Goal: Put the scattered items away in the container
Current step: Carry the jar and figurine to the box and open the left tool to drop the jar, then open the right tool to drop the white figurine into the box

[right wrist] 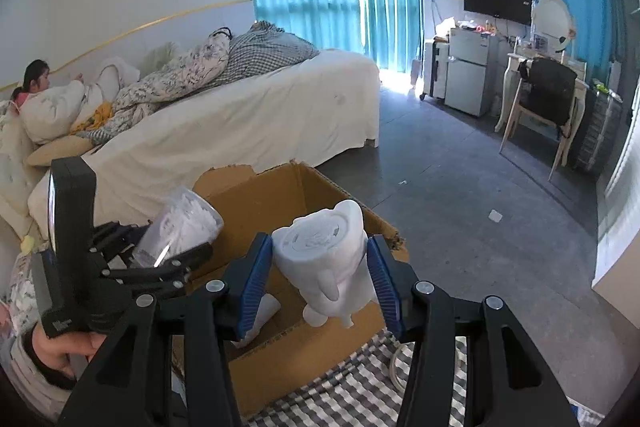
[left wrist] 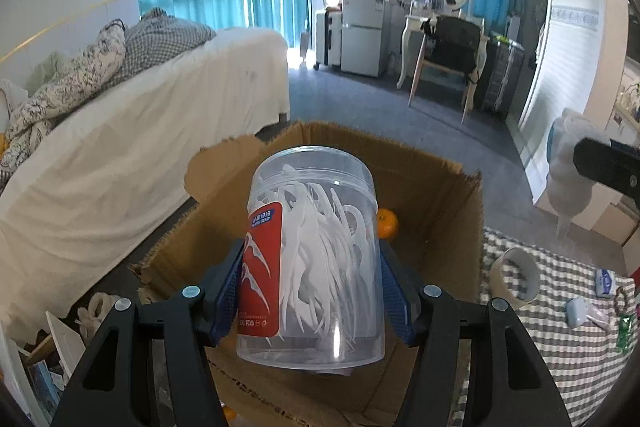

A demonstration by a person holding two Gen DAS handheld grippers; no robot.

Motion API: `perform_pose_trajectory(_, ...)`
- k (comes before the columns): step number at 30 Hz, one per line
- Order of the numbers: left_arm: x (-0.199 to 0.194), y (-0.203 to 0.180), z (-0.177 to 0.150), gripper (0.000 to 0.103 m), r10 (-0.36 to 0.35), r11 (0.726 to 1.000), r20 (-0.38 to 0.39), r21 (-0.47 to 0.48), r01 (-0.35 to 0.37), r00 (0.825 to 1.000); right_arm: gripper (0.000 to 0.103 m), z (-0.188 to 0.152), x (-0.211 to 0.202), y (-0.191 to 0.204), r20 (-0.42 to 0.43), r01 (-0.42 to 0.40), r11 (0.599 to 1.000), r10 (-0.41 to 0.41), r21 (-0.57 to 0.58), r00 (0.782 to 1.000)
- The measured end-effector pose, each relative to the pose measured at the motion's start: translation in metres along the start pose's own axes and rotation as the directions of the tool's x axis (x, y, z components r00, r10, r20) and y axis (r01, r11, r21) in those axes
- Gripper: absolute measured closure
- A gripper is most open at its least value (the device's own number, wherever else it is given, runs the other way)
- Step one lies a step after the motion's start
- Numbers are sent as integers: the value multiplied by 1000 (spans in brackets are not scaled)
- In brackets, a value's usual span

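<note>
Both loads hang over the cardboard box [left wrist: 440, 211]: left hand-held gripper [left wrist: 312, 291] clamps the floss-pick jar [left wrist: 316, 251], right hand-held gripper [right wrist: 320, 279] grips the white figurine [right wrist: 324, 259]; an orange [left wrist: 387, 223] is inside already, while tape roll [left wrist: 516, 277] and small bits wait on the checkered cloth [left wrist: 560, 347].

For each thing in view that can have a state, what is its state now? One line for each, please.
Left gripper: shut on the floss pick jar.
Floss pick jar: lid on, held above the cardboard box.
Right gripper: shut on the white figurine.
White figurine: held above the box.
Cardboard box: open, orange inside.
Tape roll: lying on the checked cloth.
</note>
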State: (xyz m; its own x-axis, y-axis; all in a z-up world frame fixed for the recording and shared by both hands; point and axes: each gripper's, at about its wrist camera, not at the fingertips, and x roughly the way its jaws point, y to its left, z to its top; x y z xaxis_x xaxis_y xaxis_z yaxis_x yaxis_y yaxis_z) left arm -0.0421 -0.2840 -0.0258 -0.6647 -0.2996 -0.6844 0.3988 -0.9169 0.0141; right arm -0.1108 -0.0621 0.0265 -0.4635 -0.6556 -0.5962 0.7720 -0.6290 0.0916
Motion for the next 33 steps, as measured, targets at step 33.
perform_pose_trajectory(33, -33, 49, 1, 21, 84, 993, 57, -90, -79, 995, 30, -7, 74, 23, -91, -69, 997, 66, -28, 994)
